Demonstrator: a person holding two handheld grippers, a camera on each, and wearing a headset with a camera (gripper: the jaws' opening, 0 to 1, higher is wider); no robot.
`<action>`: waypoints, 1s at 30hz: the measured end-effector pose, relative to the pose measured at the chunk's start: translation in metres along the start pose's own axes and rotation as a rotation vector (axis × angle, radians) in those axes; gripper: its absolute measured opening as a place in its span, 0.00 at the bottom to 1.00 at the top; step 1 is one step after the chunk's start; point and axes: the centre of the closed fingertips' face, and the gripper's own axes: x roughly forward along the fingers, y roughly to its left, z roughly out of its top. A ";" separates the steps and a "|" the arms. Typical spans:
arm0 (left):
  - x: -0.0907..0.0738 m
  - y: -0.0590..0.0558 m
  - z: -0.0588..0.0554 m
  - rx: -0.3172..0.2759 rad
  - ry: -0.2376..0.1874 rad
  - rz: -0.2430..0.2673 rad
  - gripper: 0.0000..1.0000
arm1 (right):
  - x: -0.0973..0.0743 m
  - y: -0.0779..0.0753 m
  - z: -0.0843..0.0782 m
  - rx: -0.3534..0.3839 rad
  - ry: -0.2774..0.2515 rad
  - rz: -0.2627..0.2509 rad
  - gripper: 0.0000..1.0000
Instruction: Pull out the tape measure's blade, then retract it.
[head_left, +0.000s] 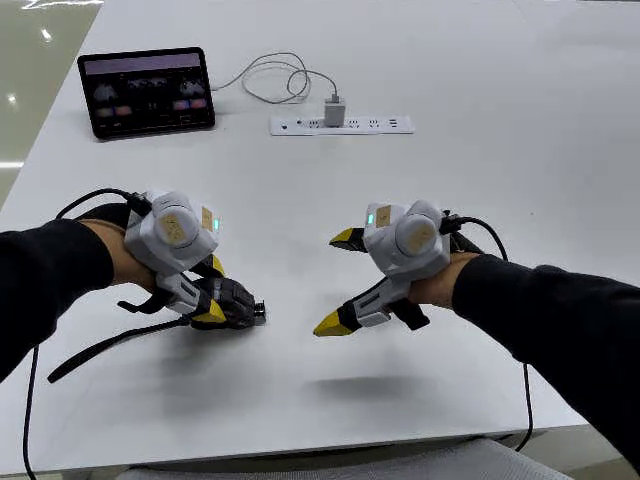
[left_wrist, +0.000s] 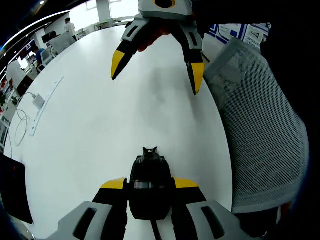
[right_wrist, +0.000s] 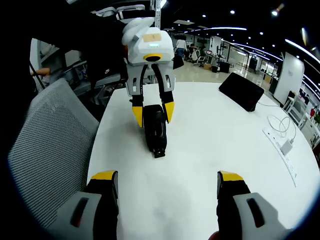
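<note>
Two grippers sit over the near part of the white table (head_left: 450, 180). Your left gripper (head_left: 215, 292) is clenched on the black tape measure (left_wrist: 147, 185). The case appears to rest on the tabletop, with the blade hook (left_wrist: 150, 149) poking out the front toward your right gripper (head_left: 335, 282). The right one is released, jaws wide and empty, facing the hook but well apart from it.

The blade looks fully in, so I judge the pull-out not yet begun. To do it well:
- Bring the right jaws in level with the hook and close on the hook tab only, not the case nose.
- Grip the case firm with the left so it doesn't skid or twist.
- Pull straight along the blade line, low over the table; a tilt likely kinks the blade.
- For the retract, feed it back slow rather than letting it snap.

Between the grippers is bare table, so nothing blocks. Farther back is a power strip (head_left: 340, 125) with a white charger (head_left: 334, 108) plugged in. A looped cable (head_left: 270, 80) runs to a tablet (head_left: 147, 90) at far left, screen lit. All of it is well apart from the pull line, no hindrance.
</note>
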 end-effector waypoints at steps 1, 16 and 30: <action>0.000 0.000 0.000 -0.008 0.001 0.000 0.30 | 0.002 -0.001 0.002 -0.003 0.001 0.003 0.76; 0.005 0.003 -0.004 -0.014 0.082 0.012 0.30 | 0.027 0.007 0.019 -0.024 -0.009 0.055 0.67; 0.005 0.000 -0.004 -0.004 0.079 0.000 0.29 | 0.067 0.014 0.019 -0.038 0.031 0.094 0.50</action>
